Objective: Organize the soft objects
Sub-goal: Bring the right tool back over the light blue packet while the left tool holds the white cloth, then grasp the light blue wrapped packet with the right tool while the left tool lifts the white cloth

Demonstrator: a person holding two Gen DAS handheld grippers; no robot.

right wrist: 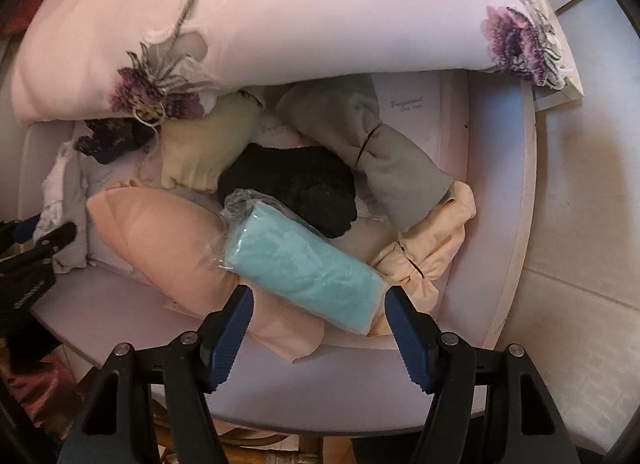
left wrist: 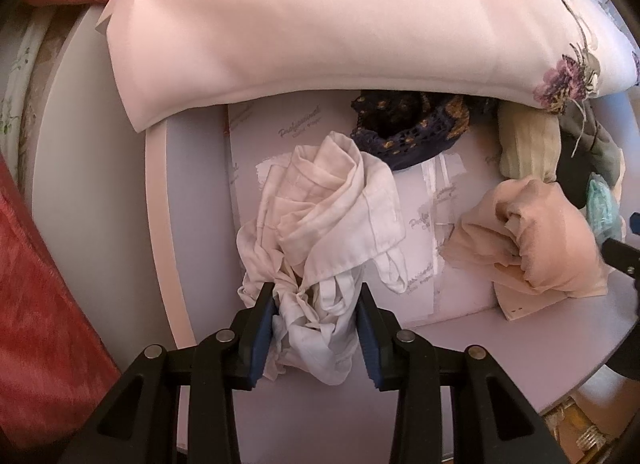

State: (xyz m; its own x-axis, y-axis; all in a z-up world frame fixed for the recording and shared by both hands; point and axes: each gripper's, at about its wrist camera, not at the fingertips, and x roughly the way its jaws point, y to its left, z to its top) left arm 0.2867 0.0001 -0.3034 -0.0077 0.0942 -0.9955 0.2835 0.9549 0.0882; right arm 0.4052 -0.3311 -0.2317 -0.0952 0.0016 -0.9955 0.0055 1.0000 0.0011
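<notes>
A crumpled white cloth (left wrist: 328,220) lies on the round white table (left wrist: 120,200); my left gripper (left wrist: 316,304) is around its near end, jaws pressing the fabric. A peach cloth (left wrist: 532,236) lies to the right; it also shows in the right wrist view (right wrist: 160,232). A turquoise cloth roll in clear plastic (right wrist: 304,264) rests on the peach cloth, and my right gripper (right wrist: 318,304) is open just before its near end. A black cloth (right wrist: 296,184), a grey bundle (right wrist: 384,160), a cream bundle (right wrist: 432,248), a pale yellow cloth (right wrist: 200,148) and a dark crochet piece (left wrist: 408,128) lie behind.
A large pink pillow with purple flowers (left wrist: 320,24) overhangs the back of the table; it also shows in the right wrist view (right wrist: 320,12). Red fabric (left wrist: 44,304) hangs at the left. Printed white paper (left wrist: 452,224) lies under the cloths. Tiled floor (right wrist: 580,224) is at the right.
</notes>
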